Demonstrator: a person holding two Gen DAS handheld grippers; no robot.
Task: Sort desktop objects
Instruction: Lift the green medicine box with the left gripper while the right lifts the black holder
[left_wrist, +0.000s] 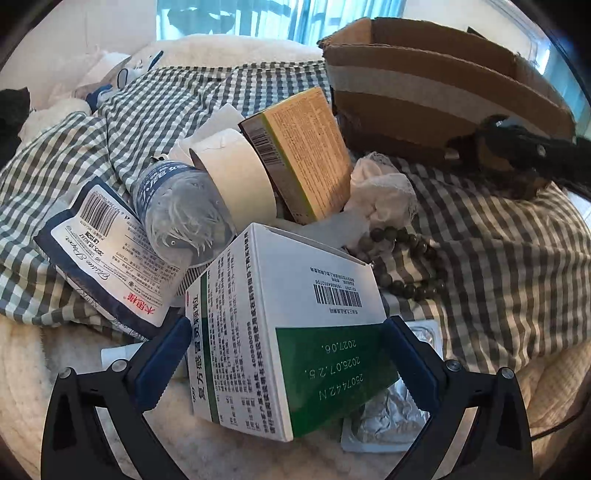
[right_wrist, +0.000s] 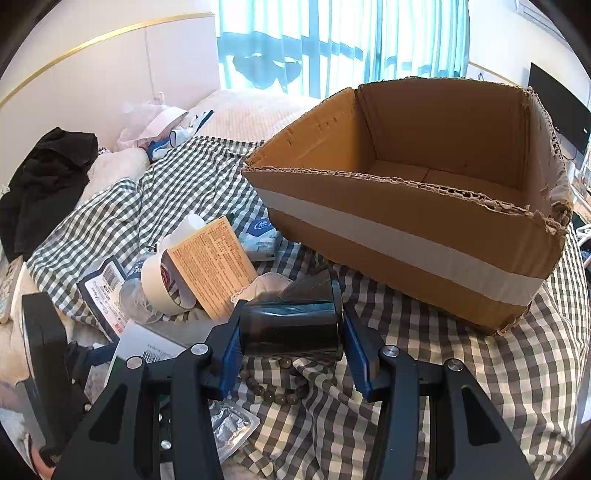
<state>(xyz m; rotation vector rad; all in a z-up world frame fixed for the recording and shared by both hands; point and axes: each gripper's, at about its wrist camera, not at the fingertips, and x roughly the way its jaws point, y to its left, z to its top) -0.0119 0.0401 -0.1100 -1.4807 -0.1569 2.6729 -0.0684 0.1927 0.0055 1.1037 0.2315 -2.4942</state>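
Note:
A white and green medicine box (left_wrist: 288, 332) lies tilted on the pile. My left gripper (left_wrist: 286, 363) is open wide with one blue pad (left_wrist: 162, 365) on each side of the box; I cannot see the pads pressing on it. My right gripper (right_wrist: 291, 343) is shut on a black roll (right_wrist: 291, 326), held above the checked cloth (right_wrist: 461, 362) in front of an open cardboard box (right_wrist: 406, 229). The inside of that cardboard box (left_wrist: 424, 85) looks bare in the right wrist view. The medicine box (right_wrist: 147, 350) also shows at the lower left there.
Behind the medicine box lie a tissue pack (left_wrist: 107, 258), a plastic bottle (left_wrist: 177, 206), a beige tape roll (left_wrist: 236, 177), a yellow box (left_wrist: 306, 155) and a white lace cloth (left_wrist: 384, 192). A bead bracelet (left_wrist: 402, 258) and a blister pack (left_wrist: 388, 417) lie nearby. A black garment (right_wrist: 48, 173) lies far left.

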